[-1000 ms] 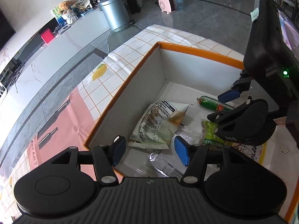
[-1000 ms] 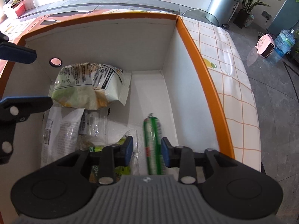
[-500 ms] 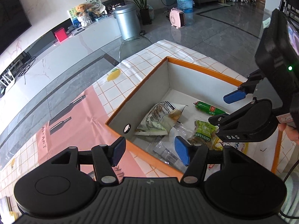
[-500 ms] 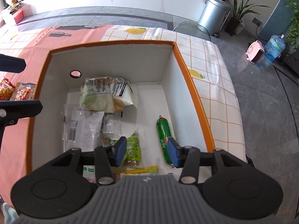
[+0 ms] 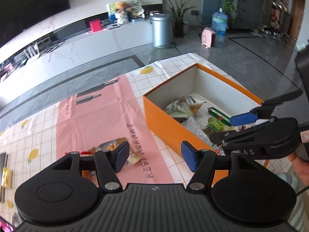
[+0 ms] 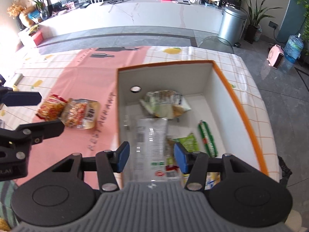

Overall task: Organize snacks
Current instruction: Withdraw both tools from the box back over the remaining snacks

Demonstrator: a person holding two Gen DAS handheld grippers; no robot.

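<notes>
An orange box (image 6: 241,106) with white inside stands on the right of the table. In it lie a green sausage (image 6: 207,137), a green-white bag (image 6: 162,104), a clear packet (image 6: 150,141) and a green packet (image 6: 188,143). Two orange snack packs (image 6: 52,109) (image 6: 81,116) lie on the pink cloth left of the box. My right gripper (image 6: 151,158) hangs above the box's near end, its jaws opening with nothing gripped. My left gripper (image 5: 154,159) is open and empty above the pink cloth, with a snack pack (image 5: 110,147) just beyond its left finger. The box's orange wall (image 5: 164,119) is on its right.
A checked lemon-print cloth (image 5: 38,127) covers the table, with a pink runner (image 5: 100,119) across it. A yellow packet (image 5: 5,176) lies at the far left edge. A hand (image 5: 301,164) holds the right gripper. Beyond the table stand a silver bin (image 5: 161,30) and a white counter (image 6: 154,13).
Both grippers have risen out of the box and drawn back. The left one swung left over the pink cloth. The right jaws widened and the green sausage stays in the box.
</notes>
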